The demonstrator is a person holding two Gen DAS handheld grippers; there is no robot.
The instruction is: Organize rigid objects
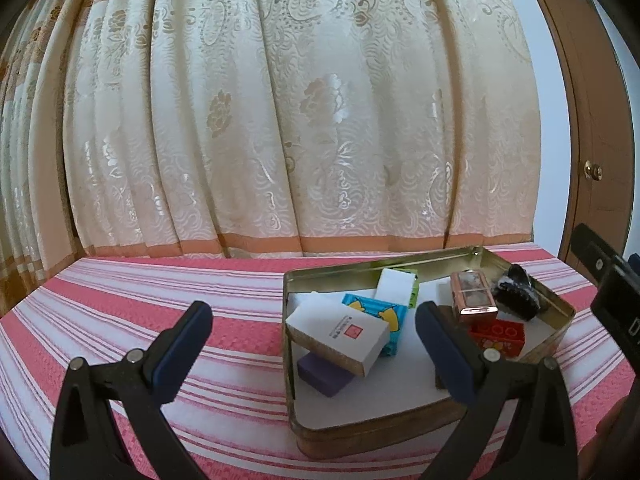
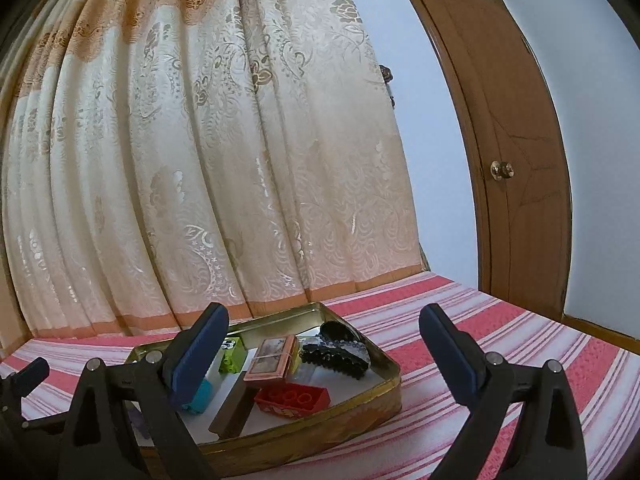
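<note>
1. Left claw (image 1: 314, 330) fills the near foreground of its view: jaws spread wide, nothing between them, dark blue pads on black plastic arms.
2. Right claw (image 2: 324, 344) likewise gapes empty, hovering at the near right side of the tin (image 2: 376, 398). Its black body shows at the right edge of the left view.
3. Carrier looks like a bed (image 1: 120, 304) under a pink-and-white striped woven cover; I can't confirm it is a bed. The tin sits toward its far right part, near the curtain (image 1: 280, 120).
4. Tin is a shallow gold metal box with thin upright walls, white floor, no lid seen.
5. Inside, left half: white box (image 1: 340, 336) with a cardboard-brown edge, tilted on top of a purple block (image 1: 324, 376) and touching a blue-yellow carton (image 1: 380, 316). Behind them a white-and-green box (image 1: 396, 286).
6. Right half: copper-rimmed case (image 1: 472, 294), glossy; black hair clip (image 1: 520, 292), toothed, at the far right wall; red brick (image 2: 294, 396), studded plastic; dark brown bar (image 2: 234, 410).
7. Judgement: most items appear already collected, so tidying remains.
8. To do it well, grip the tilted white box across its short flat sides, lift straight, lay it flat. Don't let the pads clip the thin tin wall.
</note>
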